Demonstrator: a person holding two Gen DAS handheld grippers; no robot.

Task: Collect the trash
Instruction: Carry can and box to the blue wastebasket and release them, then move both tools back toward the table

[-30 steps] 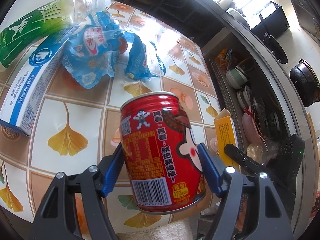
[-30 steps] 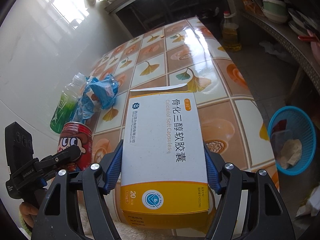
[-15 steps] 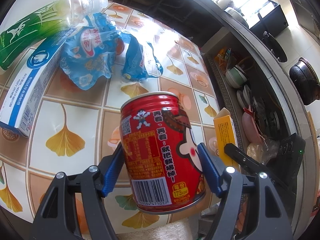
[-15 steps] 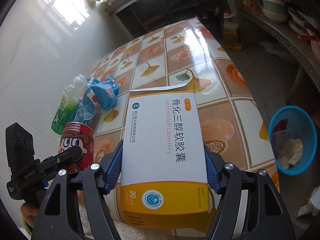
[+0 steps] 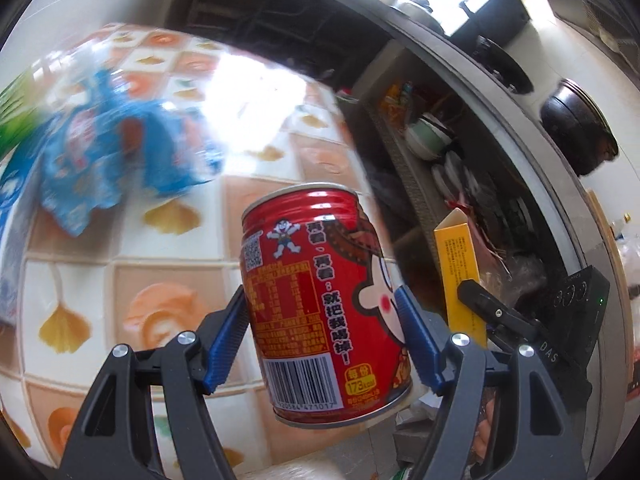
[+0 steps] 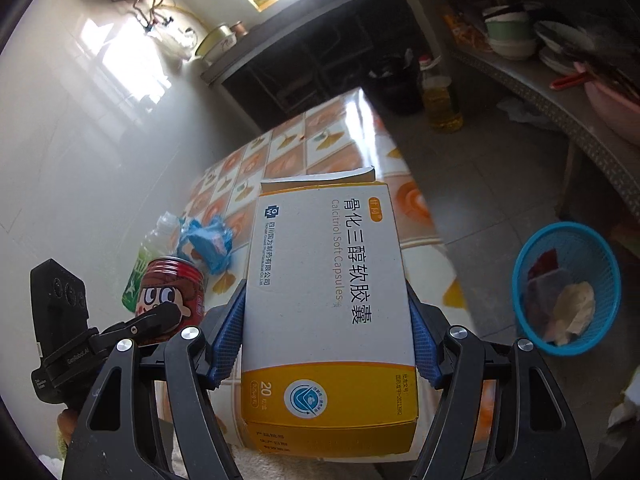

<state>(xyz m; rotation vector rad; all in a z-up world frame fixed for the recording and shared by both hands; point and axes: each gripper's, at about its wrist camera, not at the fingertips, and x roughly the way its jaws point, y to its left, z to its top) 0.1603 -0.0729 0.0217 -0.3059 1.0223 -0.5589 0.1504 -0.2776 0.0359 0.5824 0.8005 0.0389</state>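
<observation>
My left gripper [image 5: 322,336] is shut on a red drink can [image 5: 320,280] and holds it upright above the tiled table [image 5: 168,248]. The can also shows in the right wrist view [image 6: 172,292]. My right gripper [image 6: 324,336] is shut on a white and yellow medicine box [image 6: 328,300], held above the table's near edge. Its yellow side shows in the left wrist view [image 5: 460,272]. A blue mesh trash basket [image 6: 568,248] stands on the floor to the right, with scraps inside.
On the table lie a crumpled blue wrapper [image 5: 112,160] [image 6: 210,240], a green bottle [image 6: 154,248] and a blue and white box [image 5: 6,220] at the far left. Shelves with bowls [image 6: 508,36] and an oil bottle [image 6: 440,100] stand beyond.
Both grippers have risen and tilted, still holding the can and the box. The table's items sit lower and farther away, and the left view is blurred by motion.
</observation>
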